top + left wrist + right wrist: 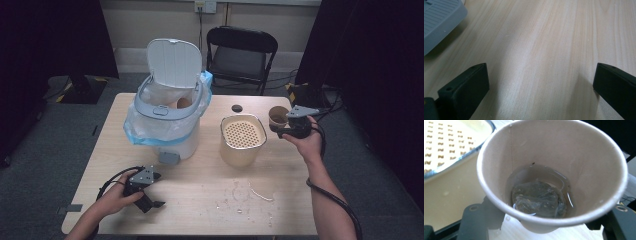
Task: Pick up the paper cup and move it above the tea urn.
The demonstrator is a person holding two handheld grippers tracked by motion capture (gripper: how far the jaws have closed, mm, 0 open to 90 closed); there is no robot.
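right gripper (285, 126): clamped on paper cup (278, 116), liquid inside | strainer tub (243, 139) just beside: pouring not begun | left gripper (152, 201): wide open, empty, on surface (210, 190)

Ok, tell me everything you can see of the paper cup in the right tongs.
The paper cup is plain brown, tapered, with a rolled rim and a side seam. A little clear liquid sits at the bottom with a wet tea bag. The right tongs clamp it from both sides, holding it tilted above the table, just right of the cream container with the perforated strainer insert. Nothing else touches it.
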